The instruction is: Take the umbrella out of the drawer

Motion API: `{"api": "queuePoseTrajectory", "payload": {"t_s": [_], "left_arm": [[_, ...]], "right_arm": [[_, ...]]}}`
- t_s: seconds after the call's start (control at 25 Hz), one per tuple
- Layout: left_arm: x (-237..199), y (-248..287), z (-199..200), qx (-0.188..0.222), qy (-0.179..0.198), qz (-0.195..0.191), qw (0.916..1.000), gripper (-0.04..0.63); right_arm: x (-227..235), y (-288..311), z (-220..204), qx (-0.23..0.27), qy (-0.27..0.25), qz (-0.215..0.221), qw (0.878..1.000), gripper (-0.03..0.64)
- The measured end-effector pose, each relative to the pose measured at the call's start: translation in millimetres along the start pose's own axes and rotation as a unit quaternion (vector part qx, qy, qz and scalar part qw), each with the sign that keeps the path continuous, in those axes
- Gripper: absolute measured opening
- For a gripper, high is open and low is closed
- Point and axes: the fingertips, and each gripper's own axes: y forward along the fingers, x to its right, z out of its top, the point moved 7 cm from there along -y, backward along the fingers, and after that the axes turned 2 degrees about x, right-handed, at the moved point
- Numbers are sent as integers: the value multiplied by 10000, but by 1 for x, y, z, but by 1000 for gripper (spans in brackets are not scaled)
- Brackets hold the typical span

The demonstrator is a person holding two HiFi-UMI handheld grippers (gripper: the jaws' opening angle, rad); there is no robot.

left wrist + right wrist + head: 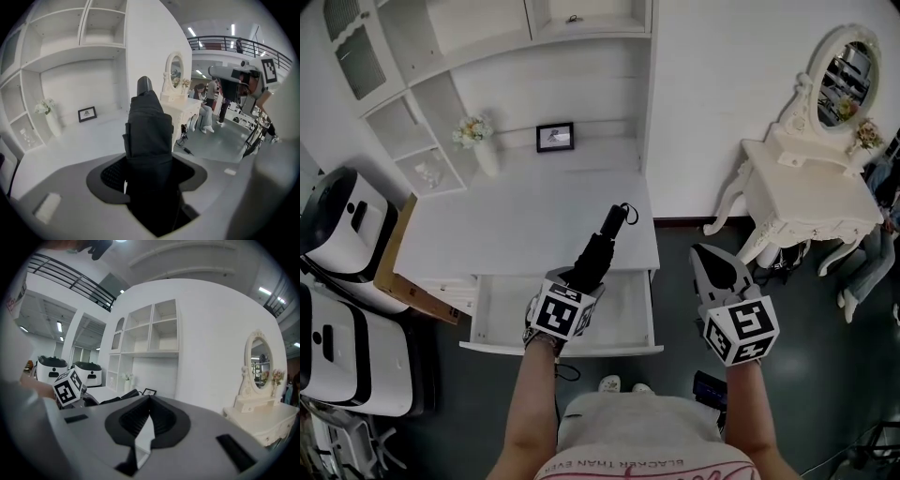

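Note:
A black folded umbrella [600,242] slants up over the open white drawer [508,311], its strap end toward the desk's back. My left gripper [579,277] is shut on its lower part, and the marker cube sits just behind. In the left gripper view the umbrella [149,133] fills the space between the pads and stands up out of the left gripper [151,180]. My right gripper [713,260] hangs to the right of the drawer, over the dark floor, holding nothing. In the right gripper view its tips [149,401] meet, and the umbrella [118,398] shows at the left.
The white desk [506,230] carries a flower vase [478,142] and a small picture frame [555,137] at the back, under shelves. A white dressing table [806,197] with an oval mirror stands to the right. White machines [347,225] and a cardboard sheet [394,272] are on the left.

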Motion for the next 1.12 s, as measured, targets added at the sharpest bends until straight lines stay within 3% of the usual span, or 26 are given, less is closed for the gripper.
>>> {"api": "queuePoseTrajectory", "payload": {"t_s": [0.24,0.52,0.8,1.12], "left_arm": [[-4,-27,30,659,41,357,9972,264],[-9,-69,65,1662,51,819,9827,264],[-15,-113,91,2602,66,1222,9578,264],[-15,-153,113,3664,167,1434,9192,265]], "right_arm": [[0,-2,19,122,-128,2,9998,6],[-3,0,36,286,-237,22,9993,6],[-4,0,52,446,-315,-53,9985,6],[-2,-2,71,662,-488,-179,9965,6]]}}
